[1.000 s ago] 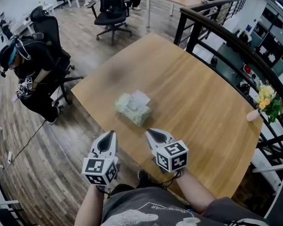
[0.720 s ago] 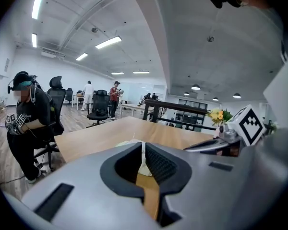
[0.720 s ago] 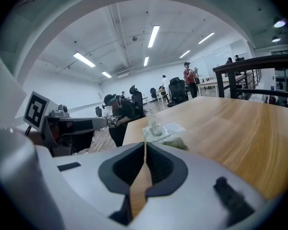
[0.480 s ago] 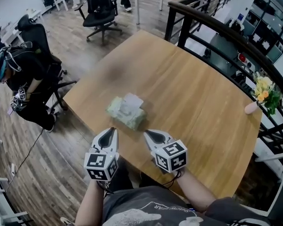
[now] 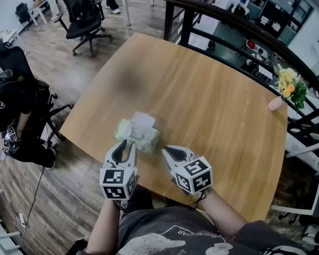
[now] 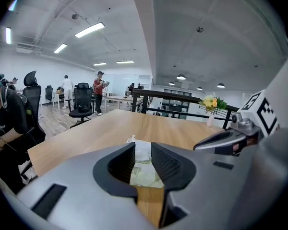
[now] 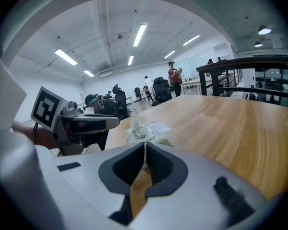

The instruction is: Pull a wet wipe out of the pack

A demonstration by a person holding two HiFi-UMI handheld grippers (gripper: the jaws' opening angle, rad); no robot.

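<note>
- The wet wipe pack [image 5: 140, 135] lies on the wooden table [image 5: 212, 100], close to the table edge nearest the person holding the tools.
- A bit of white wipe [image 7: 134, 123] pokes up from the top of the pack.
- The left gripper [image 5: 123, 143] is right at the near side of the pack. Its jaws are apart, and the pack shows in the gap between them. I cannot tell if they touch it.
- The right gripper [image 5: 167, 150] is just beside the pack, on its right, and not touching it. Its jaws are pressed together with nothing in them.
- Yellow flowers [image 5: 288, 84] stand far from the pack, past the table's far right corner.
- A seated person in black [image 5: 13, 110] is well to the left of the pack, off the table.
</note>
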